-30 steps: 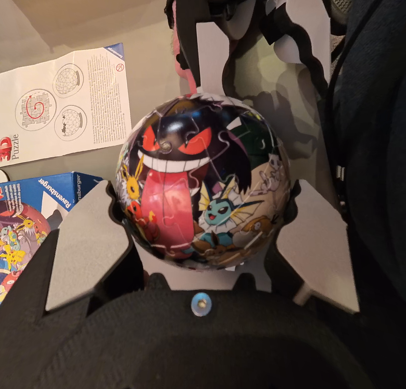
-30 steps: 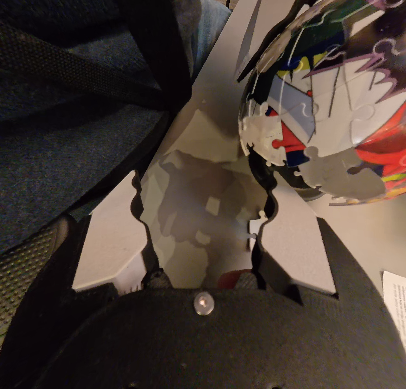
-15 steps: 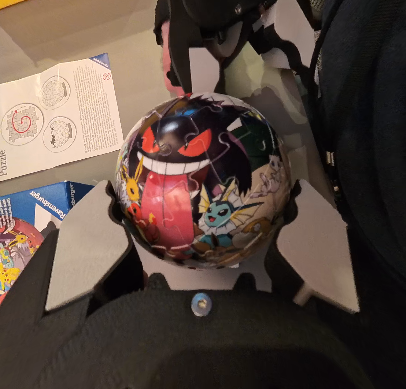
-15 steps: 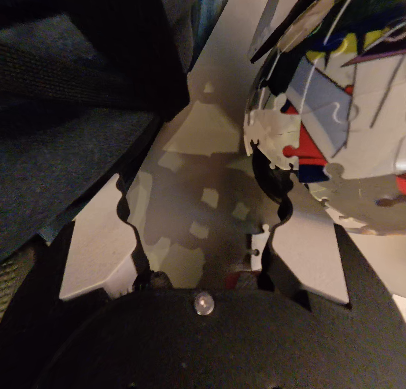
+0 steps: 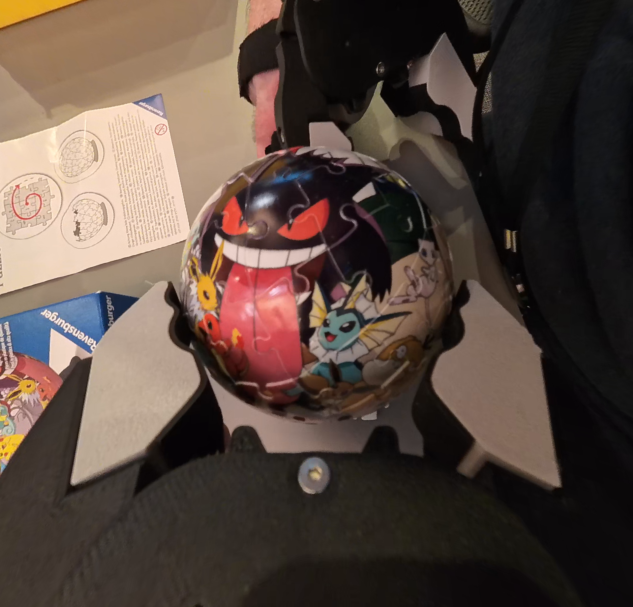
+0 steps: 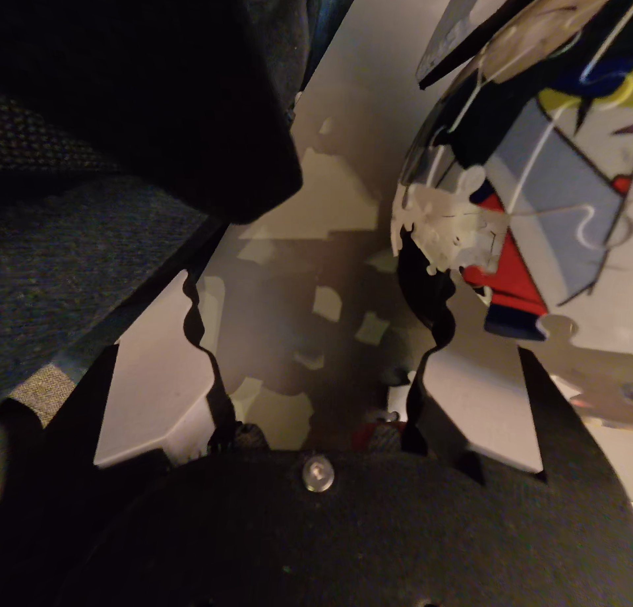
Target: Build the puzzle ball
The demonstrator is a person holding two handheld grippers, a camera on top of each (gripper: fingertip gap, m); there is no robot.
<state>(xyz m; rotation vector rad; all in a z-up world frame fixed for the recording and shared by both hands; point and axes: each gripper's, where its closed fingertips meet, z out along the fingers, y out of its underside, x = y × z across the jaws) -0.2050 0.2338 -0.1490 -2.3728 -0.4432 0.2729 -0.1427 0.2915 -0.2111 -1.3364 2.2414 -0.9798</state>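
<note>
Glossy cartoon-printed puzzle ball [image 5: 317,292], nearly complete

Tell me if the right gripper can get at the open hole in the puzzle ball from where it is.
Probably yes. The right gripper is open with nothing between its fingers, and the jagged gap in the puzzle ball, held by the left gripper, sits right at its fingertip, facing it, unblocked.

One puzzle ball [image 5: 315,285], two hand-held grippers, one instruction leaflet [image 5: 89,193], one blue box [image 5: 44,343].

Pale grey tabletop [image 5: 209,86] under dim, warm light (shadows soft)
</note>
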